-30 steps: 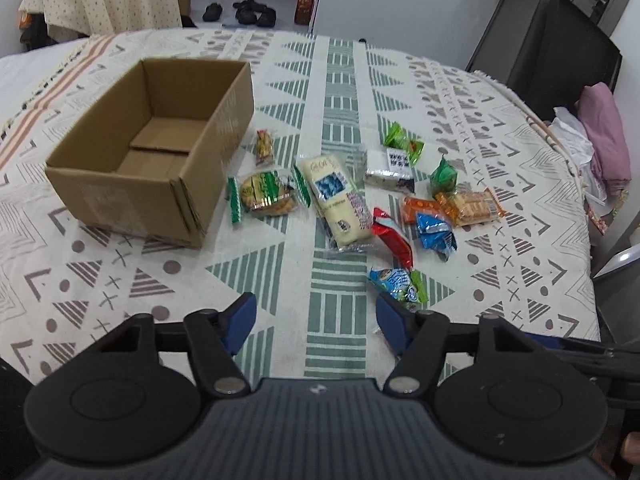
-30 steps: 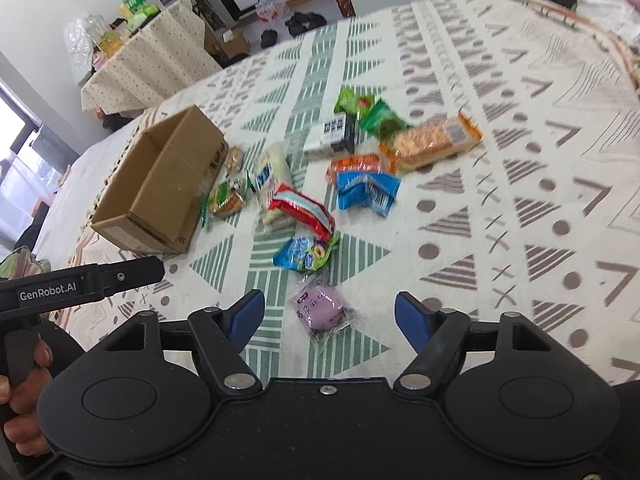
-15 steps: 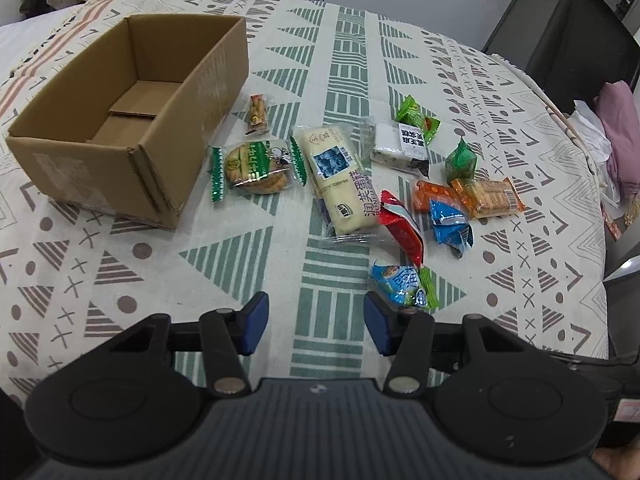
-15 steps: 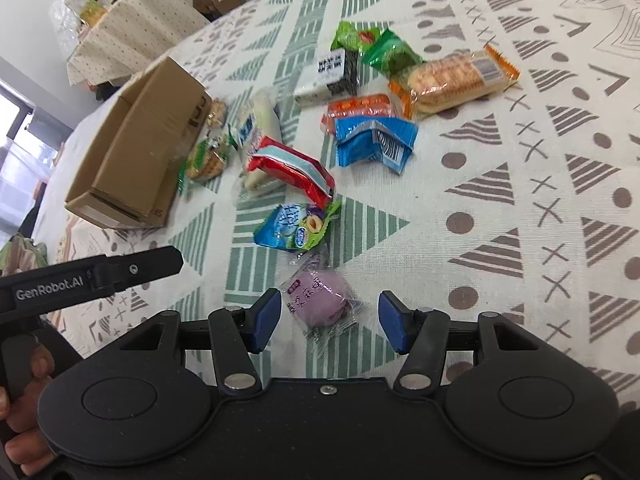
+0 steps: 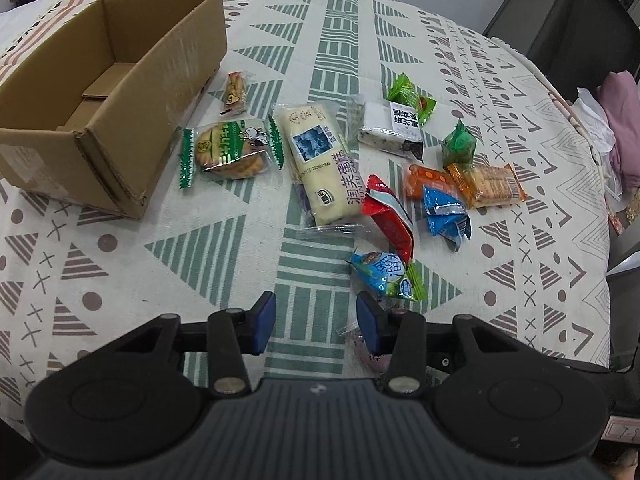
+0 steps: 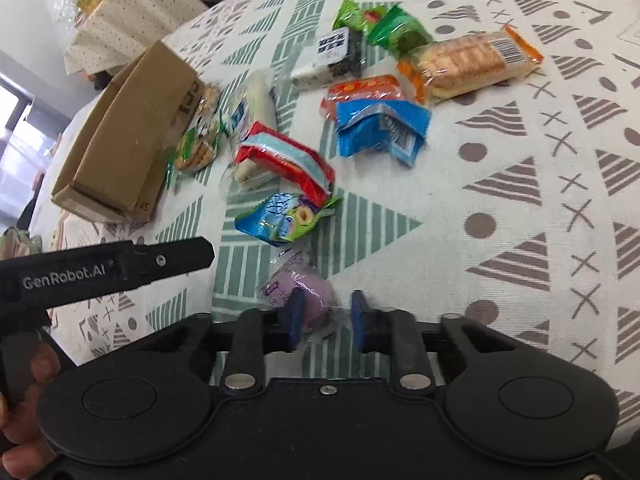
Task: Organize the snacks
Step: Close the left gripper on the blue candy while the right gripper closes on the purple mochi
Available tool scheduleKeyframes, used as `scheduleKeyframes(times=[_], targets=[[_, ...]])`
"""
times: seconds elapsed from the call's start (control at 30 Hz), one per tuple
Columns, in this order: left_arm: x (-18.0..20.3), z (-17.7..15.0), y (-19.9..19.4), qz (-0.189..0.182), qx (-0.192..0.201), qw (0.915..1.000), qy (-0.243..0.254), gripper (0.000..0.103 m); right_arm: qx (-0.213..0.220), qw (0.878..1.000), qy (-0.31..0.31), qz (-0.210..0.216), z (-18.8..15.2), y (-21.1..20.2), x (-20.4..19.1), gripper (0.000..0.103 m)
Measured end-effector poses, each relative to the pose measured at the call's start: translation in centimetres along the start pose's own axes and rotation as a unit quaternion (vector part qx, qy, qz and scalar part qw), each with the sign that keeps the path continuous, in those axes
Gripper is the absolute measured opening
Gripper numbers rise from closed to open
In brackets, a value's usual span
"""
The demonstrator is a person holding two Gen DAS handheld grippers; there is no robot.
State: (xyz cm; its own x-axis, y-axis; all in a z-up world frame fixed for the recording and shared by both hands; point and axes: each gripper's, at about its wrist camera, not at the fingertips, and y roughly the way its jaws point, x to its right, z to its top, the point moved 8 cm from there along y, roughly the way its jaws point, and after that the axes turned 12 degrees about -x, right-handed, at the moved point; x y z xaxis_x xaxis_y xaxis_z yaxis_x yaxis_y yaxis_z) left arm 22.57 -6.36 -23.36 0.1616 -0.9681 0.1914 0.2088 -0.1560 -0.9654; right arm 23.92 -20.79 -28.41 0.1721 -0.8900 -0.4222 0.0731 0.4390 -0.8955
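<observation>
Two sets of jaws are seen: the purple bun packet (image 6: 306,294), lying on the patterned surface (image 6: 520,208), is clamped by the right gripper (image 6: 325,316); nothing is held by the narrowed, just-closing left gripper (image 5: 316,322); the cardboard box (image 5: 120,92) is well apart.

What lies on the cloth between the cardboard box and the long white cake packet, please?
In the left wrist view, a green-edged biscuit packet lies between the cardboard box and the long white cake packet, with a small snack packet just beyond it.

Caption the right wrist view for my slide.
Right tongs shut on purple wrapped snack, other snacks and cardboard box beyond on patterned tablecloth.
</observation>
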Motion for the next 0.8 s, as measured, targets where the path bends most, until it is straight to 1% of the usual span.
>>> scheduleKeyframes(times=[0.1,0.33,0.53,0.67,0.8], targets=[[0.3,0.1,0.1,0.000,-0.001,1.0000,0.000,0.044,0.003,1.000,0.008,0.001,0.0,-0.1,0.4,0.014],[1.9,0.8,0.5,-0.003,0.004,1.0000,0.006,0.045,0.026,0.999,0.017,-0.007,0.0,-1.1,1.0,0.012],[2.9,1.0,1.5,0.000,-0.002,0.9999,0.012,0.048,0.058,0.996,0.057,-0.035,0.2,-2.5,3.0,0.012],[3.1,0.9,2.7,0.000,-0.016,0.9998,0.009,0.048,0.079,0.992,0.086,-0.053,0.3,-3.2,4.2,0.013],[3.2,0.9,3.6,-0.007,-0.024,0.9997,0.000,0.054,0.083,0.990,0.104,-0.055,0.6,-3.3,5.1,0.014]])
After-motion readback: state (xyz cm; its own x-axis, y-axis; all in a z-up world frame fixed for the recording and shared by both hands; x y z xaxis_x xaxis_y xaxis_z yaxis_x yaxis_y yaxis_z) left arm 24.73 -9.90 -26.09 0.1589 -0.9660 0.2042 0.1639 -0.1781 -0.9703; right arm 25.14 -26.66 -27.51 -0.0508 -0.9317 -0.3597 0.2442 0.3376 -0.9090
